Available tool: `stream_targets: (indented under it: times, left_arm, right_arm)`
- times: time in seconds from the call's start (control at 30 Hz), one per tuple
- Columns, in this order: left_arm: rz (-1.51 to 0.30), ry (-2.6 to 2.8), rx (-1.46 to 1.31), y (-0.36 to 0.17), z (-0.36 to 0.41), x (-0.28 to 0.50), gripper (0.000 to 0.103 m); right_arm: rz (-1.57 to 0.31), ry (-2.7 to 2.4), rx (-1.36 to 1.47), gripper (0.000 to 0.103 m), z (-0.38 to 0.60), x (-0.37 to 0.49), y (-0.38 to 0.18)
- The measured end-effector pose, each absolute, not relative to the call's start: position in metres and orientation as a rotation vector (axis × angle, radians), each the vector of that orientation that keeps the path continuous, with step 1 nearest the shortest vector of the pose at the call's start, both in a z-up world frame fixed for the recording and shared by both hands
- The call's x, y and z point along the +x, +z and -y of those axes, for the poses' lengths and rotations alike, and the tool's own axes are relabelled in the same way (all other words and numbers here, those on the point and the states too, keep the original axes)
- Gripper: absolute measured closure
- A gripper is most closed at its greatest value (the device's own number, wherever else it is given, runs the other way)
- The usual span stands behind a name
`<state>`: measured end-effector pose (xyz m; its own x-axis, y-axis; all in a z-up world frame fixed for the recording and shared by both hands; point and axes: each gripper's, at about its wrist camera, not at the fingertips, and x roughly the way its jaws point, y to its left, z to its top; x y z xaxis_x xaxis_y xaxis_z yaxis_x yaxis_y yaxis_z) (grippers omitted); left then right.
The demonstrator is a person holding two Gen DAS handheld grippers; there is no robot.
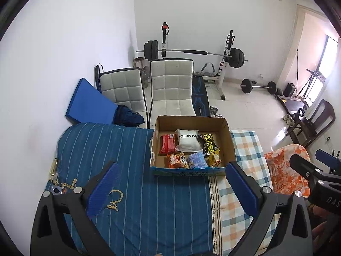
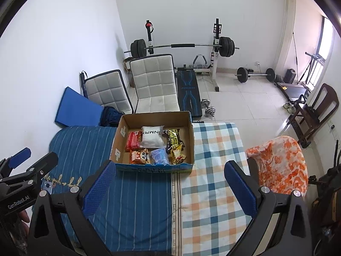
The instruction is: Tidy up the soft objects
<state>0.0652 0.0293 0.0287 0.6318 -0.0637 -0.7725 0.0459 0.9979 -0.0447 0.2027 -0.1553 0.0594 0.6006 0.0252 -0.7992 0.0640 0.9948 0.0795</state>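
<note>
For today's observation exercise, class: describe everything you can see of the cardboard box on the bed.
The cardboard box is a shallow, open-topped tray of brown corrugated card, with a blue printed strip along its near outer wall. It sits flat on the bed, mostly on the blue striped cover, its right edge by the checked cloth. Inside lie soft packets: red, white, black-and-yellow, orange, blue and yellow. Neither gripper touches it.

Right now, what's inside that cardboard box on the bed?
The cardboard box holds soft packets: a white pouch, a red pack, a black-and-yellow wipes pack, plus orange, blue and yellow snack bags in front. Anything beneath them is hidden.
</note>
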Motion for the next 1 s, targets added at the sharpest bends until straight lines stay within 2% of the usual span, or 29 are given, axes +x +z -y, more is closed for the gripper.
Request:
stream_targets:
  times: [1.0]
  left_arm:
    - [-0.901,-0.085,-0.018,0.0278,-0.0295,0.0681,0.0]
  right_arm:
    - [-0.933,-0.029,0.087,0.0,0.1527,0.1986,0.0512]
